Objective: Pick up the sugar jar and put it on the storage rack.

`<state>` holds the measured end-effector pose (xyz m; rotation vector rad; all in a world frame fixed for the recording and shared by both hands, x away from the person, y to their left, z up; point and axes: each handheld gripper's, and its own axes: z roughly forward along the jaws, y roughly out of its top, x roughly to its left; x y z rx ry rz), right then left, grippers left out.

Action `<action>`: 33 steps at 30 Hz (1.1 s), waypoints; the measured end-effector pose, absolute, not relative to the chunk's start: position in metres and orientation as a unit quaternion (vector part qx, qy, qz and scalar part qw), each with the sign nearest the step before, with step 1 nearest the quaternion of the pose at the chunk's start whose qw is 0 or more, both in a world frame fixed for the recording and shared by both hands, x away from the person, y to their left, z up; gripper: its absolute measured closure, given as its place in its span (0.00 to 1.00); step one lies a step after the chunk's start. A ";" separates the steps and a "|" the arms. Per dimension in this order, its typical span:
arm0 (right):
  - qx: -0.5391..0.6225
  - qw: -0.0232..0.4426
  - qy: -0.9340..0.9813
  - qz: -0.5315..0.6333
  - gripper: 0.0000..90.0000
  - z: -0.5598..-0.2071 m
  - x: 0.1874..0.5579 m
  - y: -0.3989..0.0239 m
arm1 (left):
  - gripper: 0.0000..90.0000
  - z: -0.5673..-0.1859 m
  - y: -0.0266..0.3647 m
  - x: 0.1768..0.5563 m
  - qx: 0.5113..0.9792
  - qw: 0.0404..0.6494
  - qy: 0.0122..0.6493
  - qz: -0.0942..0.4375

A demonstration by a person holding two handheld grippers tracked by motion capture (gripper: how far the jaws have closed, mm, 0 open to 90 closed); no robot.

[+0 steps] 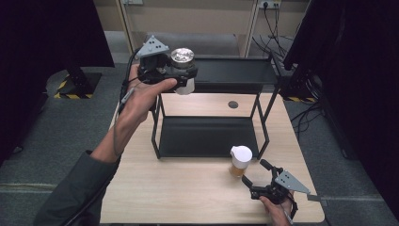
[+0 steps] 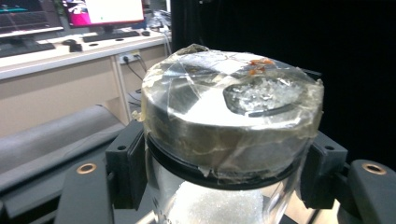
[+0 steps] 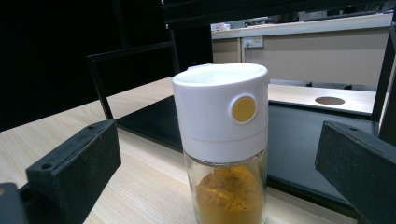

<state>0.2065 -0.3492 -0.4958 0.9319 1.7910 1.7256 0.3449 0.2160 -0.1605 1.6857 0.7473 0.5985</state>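
High view: left gripper (image 1: 181, 75) is up by the left end of the rack's top shelf (image 1: 235, 70), clamped on a clear jar with a taped metal lid (image 1: 182, 58), held in the air, not yet set down. Bottom shelf (image 1: 207, 136) is bare. Right gripper (image 1: 256, 179) rests low on the table (image 1: 188, 183), jaws spread, aimed at the spice jar with the white cap (image 1: 241, 160), which stands on the table just in front of the rack, not gripped. Judgement: 1 jar lifted and about to be shelved, 1 jar left on the table; about halfway at best. Left gripper view: both pads (image 2: 123, 163) press the glass jar (image 2: 229, 135) just under its lid; white grains inside. Right gripper view: fingers (image 3: 74, 168) wide apart, the spice jar (image 3: 224, 140) between them and touching neither; orange powder inside, upright on the wood.
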 end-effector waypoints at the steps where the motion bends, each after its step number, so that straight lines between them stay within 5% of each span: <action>1: 0.341 0.240 0.655 0.630 0.01 -0.496 0.207 -0.349 | 0.35 -0.160 0.215 0.347 0.716 0.565 0.321 0.255; 33: 0.340 0.238 0.656 0.631 0.01 -0.497 0.208 -0.349 | 0.35 -0.172 0.189 0.392 0.673 0.540 0.394 0.316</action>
